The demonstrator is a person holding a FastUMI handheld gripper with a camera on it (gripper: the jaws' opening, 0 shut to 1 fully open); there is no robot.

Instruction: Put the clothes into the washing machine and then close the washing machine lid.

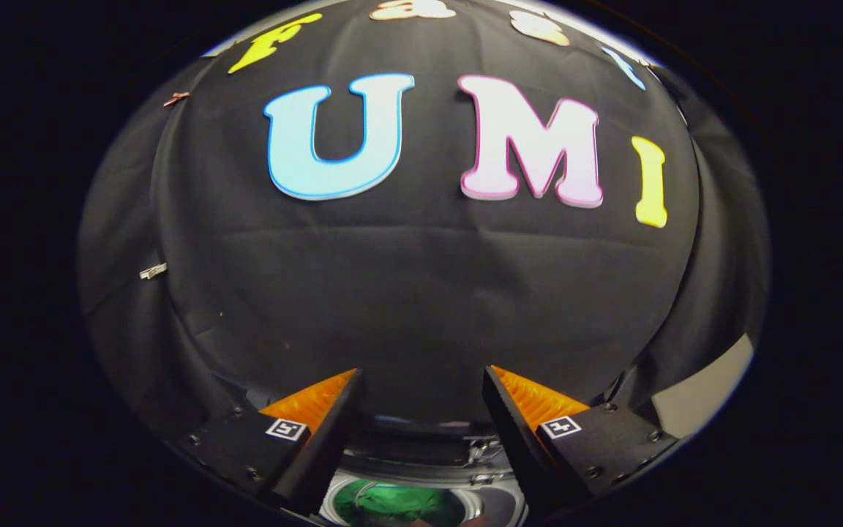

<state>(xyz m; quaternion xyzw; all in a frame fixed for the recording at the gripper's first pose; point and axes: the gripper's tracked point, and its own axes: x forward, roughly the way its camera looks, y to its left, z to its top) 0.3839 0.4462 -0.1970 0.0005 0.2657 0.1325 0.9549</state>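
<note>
My gripper (421, 377) is open, with nothing between its fingers, and it points at the black cloth wall. Below and between the fingers I see the top of the washing machine (421, 454), its lid open. Green cloth (392, 505) lies inside its round drum opening. The gripper is held above the machine, apart from it.
The black cloth wall (421, 293) lies close ahead, beyond the fingers. Two small clips (153, 271) are pinned to it at the left. A pale panel (699, 399) shows at the lower right beside the right finger.
</note>
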